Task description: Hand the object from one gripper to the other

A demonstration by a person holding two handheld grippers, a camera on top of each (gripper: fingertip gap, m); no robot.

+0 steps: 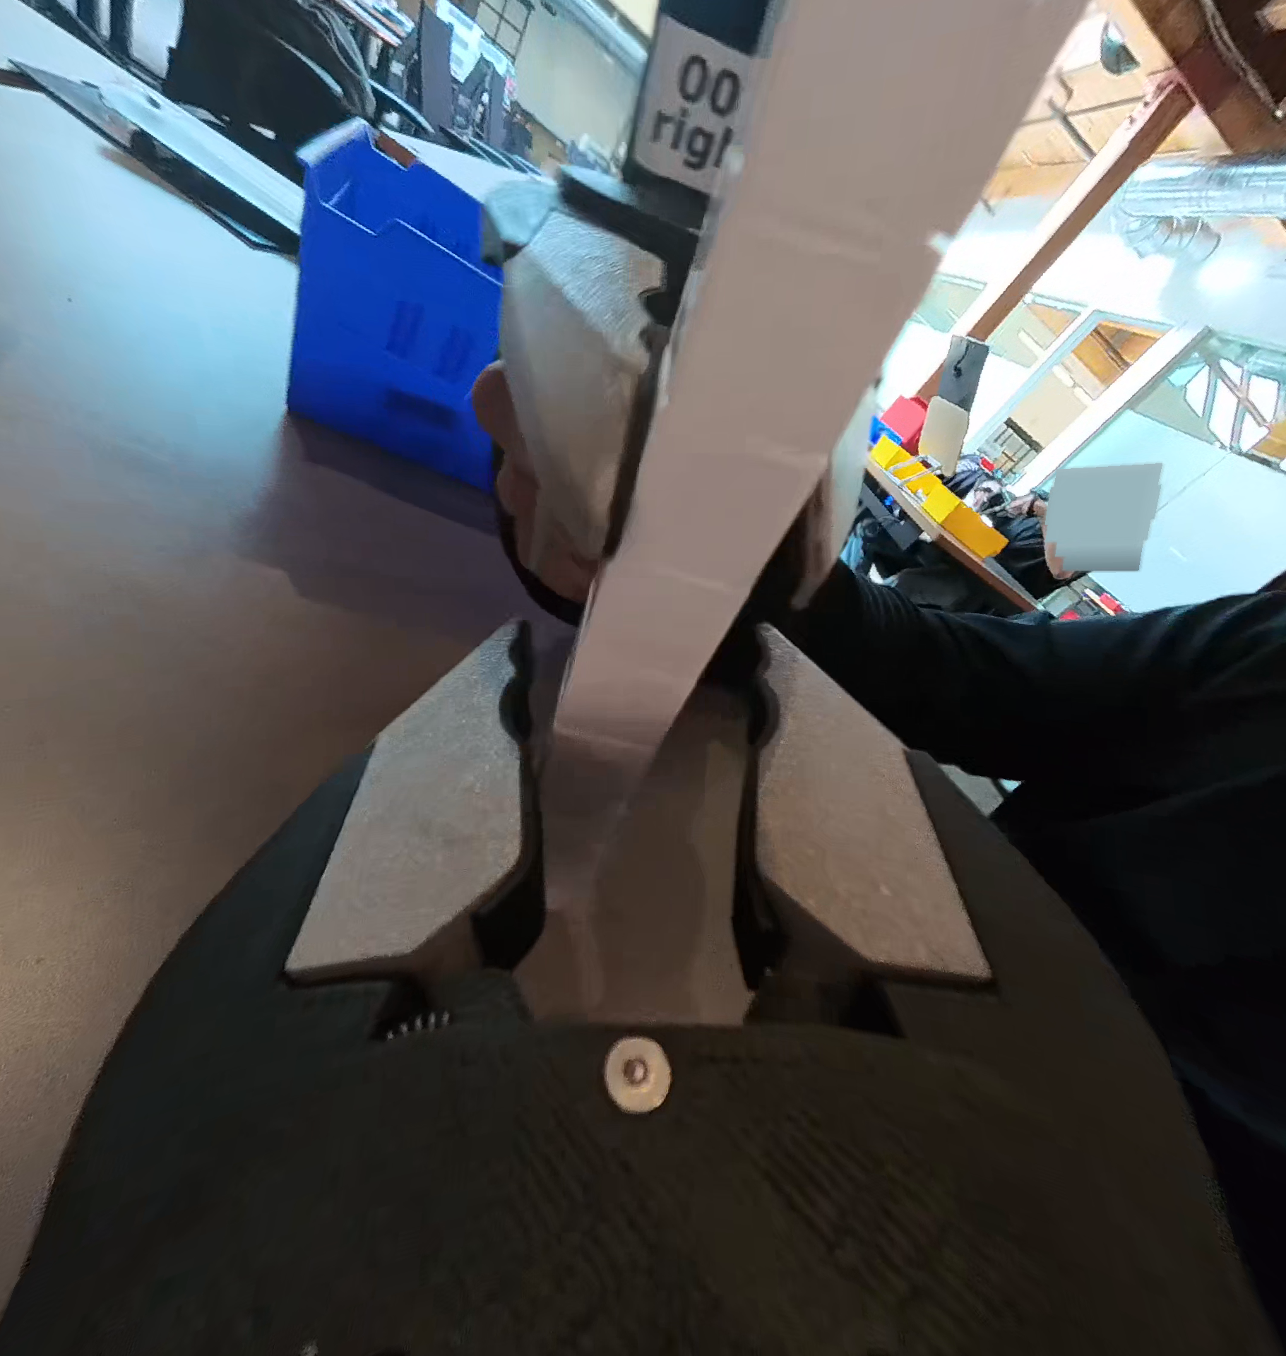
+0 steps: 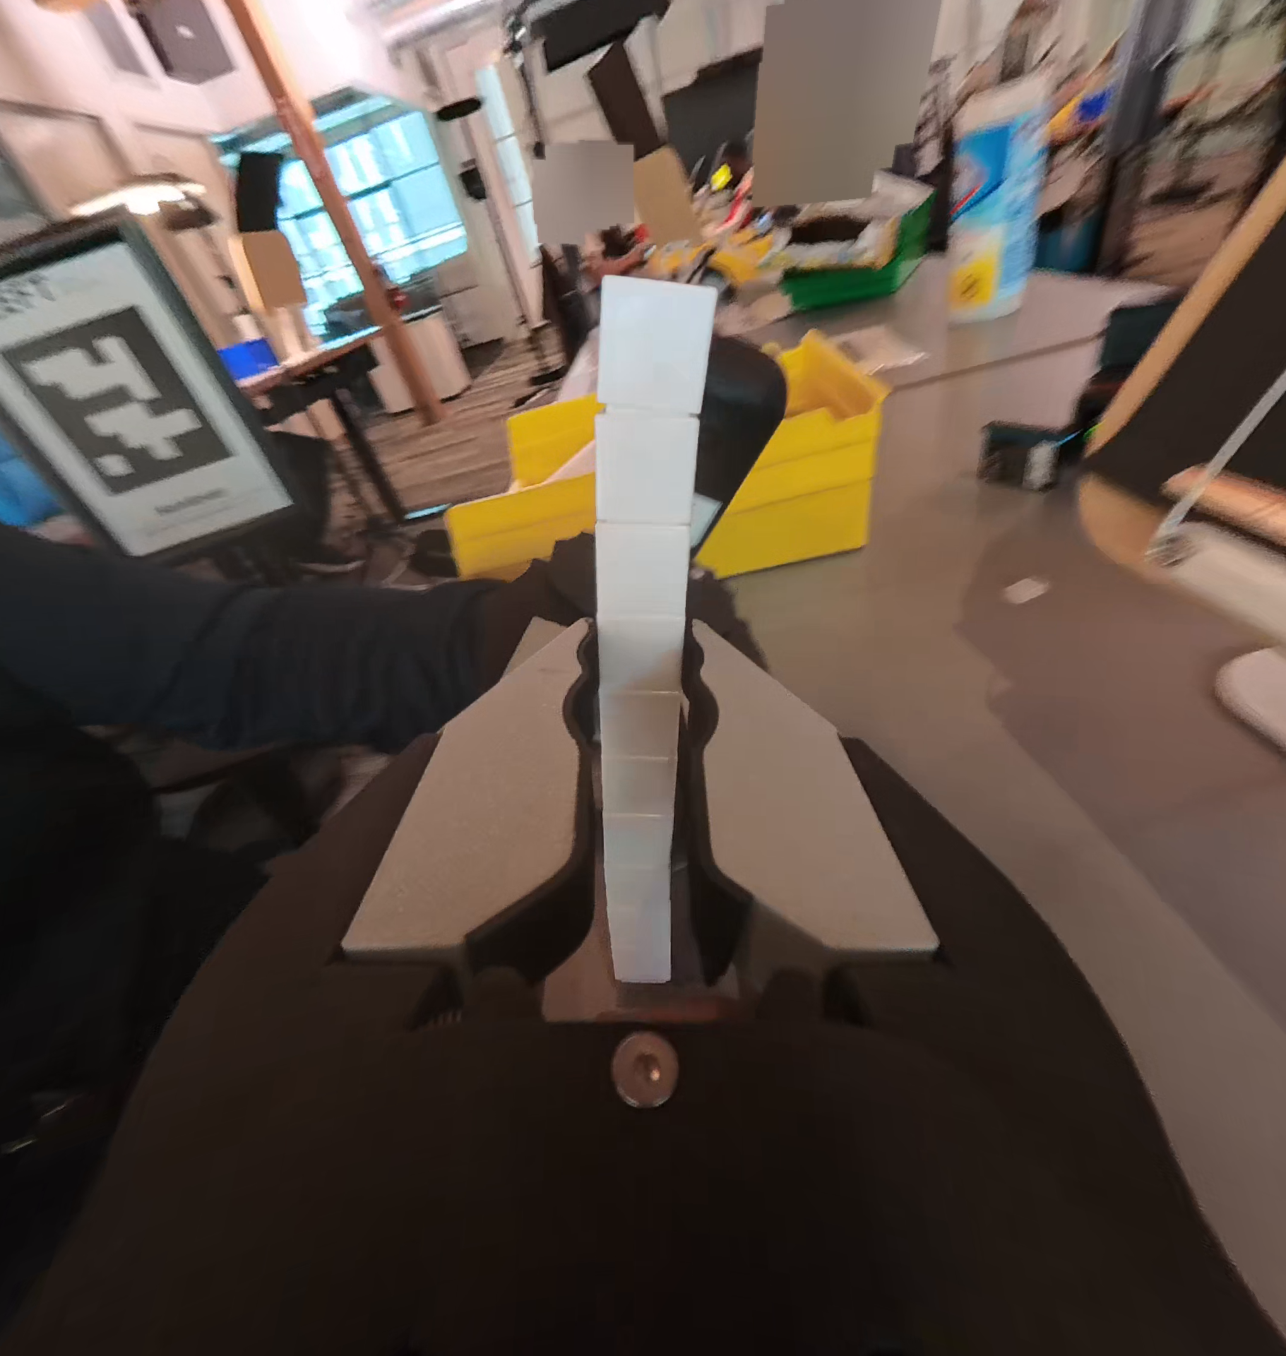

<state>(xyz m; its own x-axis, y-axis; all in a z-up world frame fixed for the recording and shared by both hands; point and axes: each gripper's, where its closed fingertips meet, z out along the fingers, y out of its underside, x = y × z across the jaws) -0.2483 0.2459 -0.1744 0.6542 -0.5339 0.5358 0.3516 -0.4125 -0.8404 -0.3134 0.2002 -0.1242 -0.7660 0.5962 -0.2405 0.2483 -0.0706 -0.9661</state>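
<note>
The object is a long white segmented bar (image 1: 735, 367). In the left wrist view its near end lies between the fingers of my left gripper (image 1: 640, 638), whose jaws stand apart with a gap on both sides of the bar. The right gripper's pale finger (image 1: 574, 381) presses the bar farther up, tip to tip with my left gripper, with a hand behind it. In the right wrist view my right gripper (image 2: 640, 631) is shut on the bar (image 2: 651, 469), which runs straight out along its fingers. Black parts of the left gripper show behind the bar there.
A blue bin (image 1: 383, 330) stands on the dark table (image 1: 111, 587), with a flat dark device (image 1: 163, 139) behind it. A yellow bin (image 2: 794, 469) sits on the grey table (image 2: 918, 734), with a green bin (image 2: 852, 279) and a blue-white canister (image 2: 992, 220) farther back. A black sleeve (image 2: 221, 638) crosses at left. Some 8 cm of space lies between my two pairs of fingers.
</note>
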